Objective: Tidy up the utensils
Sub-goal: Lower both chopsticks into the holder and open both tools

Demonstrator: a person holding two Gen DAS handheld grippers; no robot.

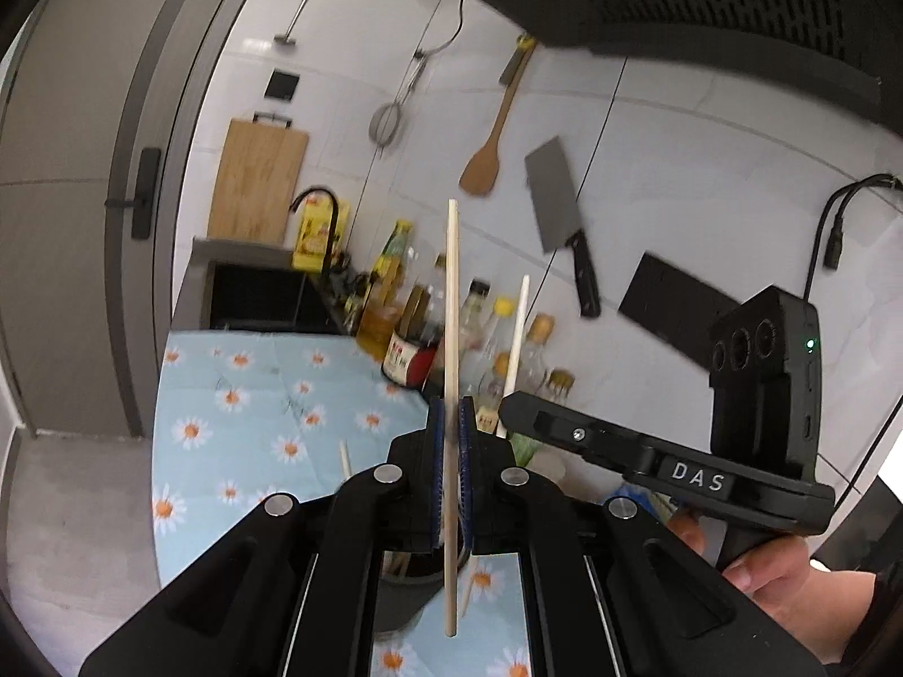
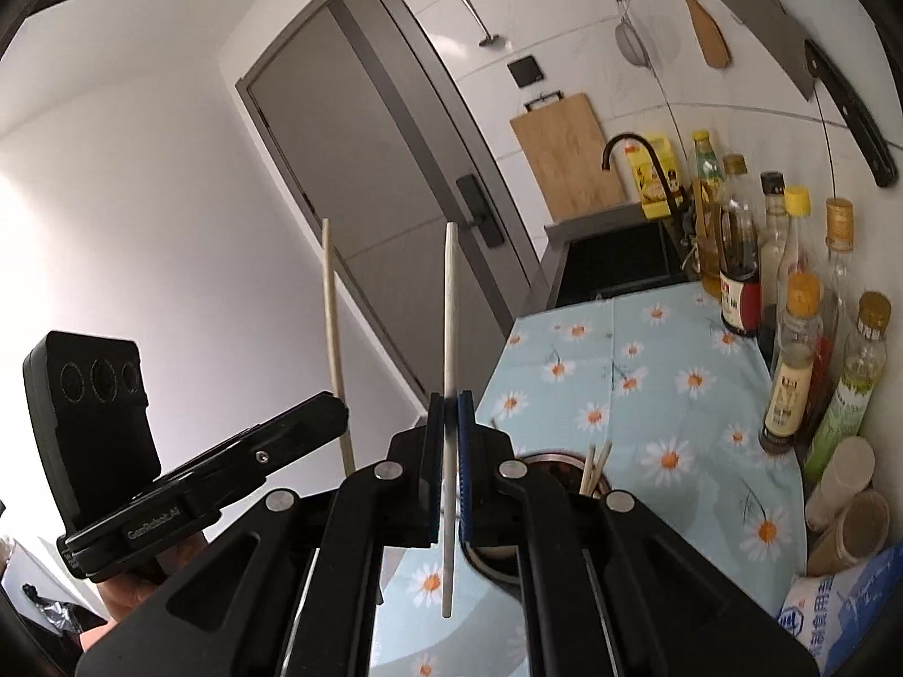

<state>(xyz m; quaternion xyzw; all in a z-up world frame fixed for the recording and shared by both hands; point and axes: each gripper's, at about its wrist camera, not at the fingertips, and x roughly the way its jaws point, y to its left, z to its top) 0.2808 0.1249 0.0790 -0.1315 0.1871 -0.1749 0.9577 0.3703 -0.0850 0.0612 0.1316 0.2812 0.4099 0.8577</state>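
My left gripper [image 1: 450, 412] is shut on a pale wooden chopstick [image 1: 452, 293] held upright above the counter. My right gripper [image 2: 450, 403] is shut on a second chopstick [image 2: 450, 310], also upright. Each gripper shows in the other's view: the right gripper [image 1: 511, 412] with its chopstick [image 1: 516, 338], the left gripper [image 2: 333, 412] with its chopstick [image 2: 333, 327]. A dark round utensil holder [image 2: 550, 460] with several chopsticks [image 2: 595, 465] in it stands on the daisy-print cloth [image 2: 649, 372], just below and behind my grippers; it also shows in the left wrist view [image 1: 415, 575]. One loose chopstick [image 1: 345, 458] lies on the cloth.
Oil and sauce bottles [image 2: 739, 259] line the tiled wall on the right. Paper cups [image 2: 846, 502] and a salt bag [image 2: 846, 609] lie at the near right. A sink [image 2: 615, 259], a cutting board [image 2: 570, 152], a hanging cleaver [image 1: 556, 203] and a spatula [image 1: 488, 146] are behind. A grey door [image 2: 361, 169] stands left.
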